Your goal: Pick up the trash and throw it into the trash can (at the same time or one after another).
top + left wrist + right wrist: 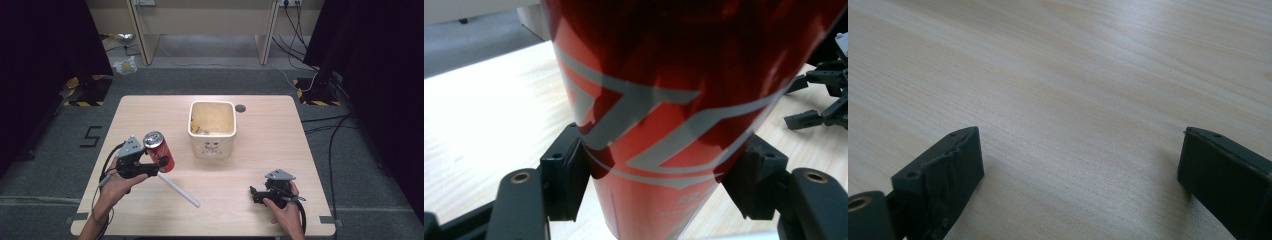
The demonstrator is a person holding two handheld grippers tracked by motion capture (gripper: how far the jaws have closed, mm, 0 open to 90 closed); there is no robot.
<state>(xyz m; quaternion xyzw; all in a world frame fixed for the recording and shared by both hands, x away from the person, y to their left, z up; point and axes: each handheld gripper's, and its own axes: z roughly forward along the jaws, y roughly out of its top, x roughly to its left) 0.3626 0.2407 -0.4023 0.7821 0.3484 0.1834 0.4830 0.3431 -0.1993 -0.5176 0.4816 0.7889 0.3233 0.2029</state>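
Clamping the red can (664, 100), left gripper (659, 175) grips tight.

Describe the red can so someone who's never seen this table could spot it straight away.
Start at the cream bin in the middle of the wooden table, then look to its left. There the left gripper holds the red can, tilted, above the tabletop. It is the only red thing, with silver lettering and a silver top, unlike the white tube lying below it.
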